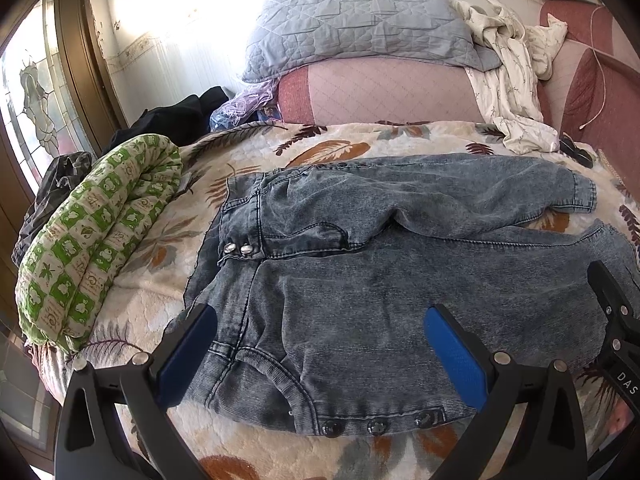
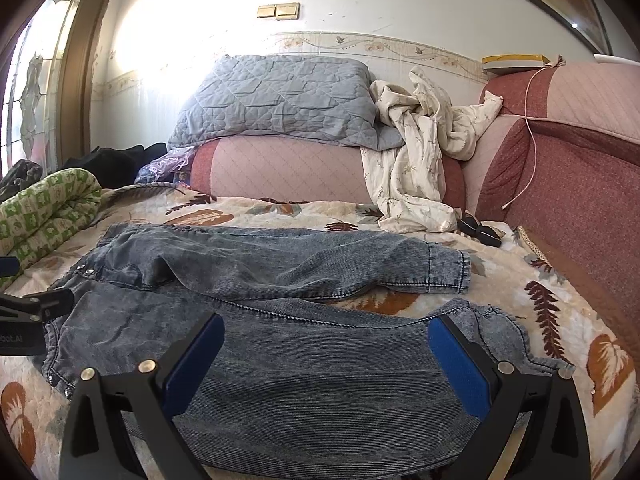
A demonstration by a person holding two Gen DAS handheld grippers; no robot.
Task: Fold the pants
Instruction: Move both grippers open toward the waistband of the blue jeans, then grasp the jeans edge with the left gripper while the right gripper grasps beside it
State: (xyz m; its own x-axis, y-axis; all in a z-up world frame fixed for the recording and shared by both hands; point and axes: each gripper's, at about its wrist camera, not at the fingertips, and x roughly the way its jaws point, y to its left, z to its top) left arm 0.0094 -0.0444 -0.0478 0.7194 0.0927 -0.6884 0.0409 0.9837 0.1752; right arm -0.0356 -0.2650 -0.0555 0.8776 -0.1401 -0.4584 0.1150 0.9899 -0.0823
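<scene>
Grey-blue washed denim pants [image 1: 360, 264] lie spread flat on the leaf-patterned bedspread [image 1: 328, 140], waistband to the left, both legs running right. My left gripper [image 1: 320, 320] hovers open over the waist and near hip, nothing between its blue pads. In the right wrist view the same pants [image 2: 280, 280] show their two legs, the far one ending in a cuff [image 2: 452, 272]. My right gripper [image 2: 326, 332] hangs open above the near leg, empty. The right gripper's black body [image 1: 616, 312] shows at the left view's right edge; the left one [image 2: 32, 312] at the right view's left edge.
A rolled green-and-white quilt [image 1: 92, 240] lies left of the pants. Behind stand pink cushions [image 2: 288, 168], a grey quilted pillow [image 2: 280, 100] and a crumpled cream garment [image 2: 420, 152]. A red-pink padded headboard [image 2: 560, 184] rises at right. Dark clothes [image 1: 176, 116] sit by the window.
</scene>
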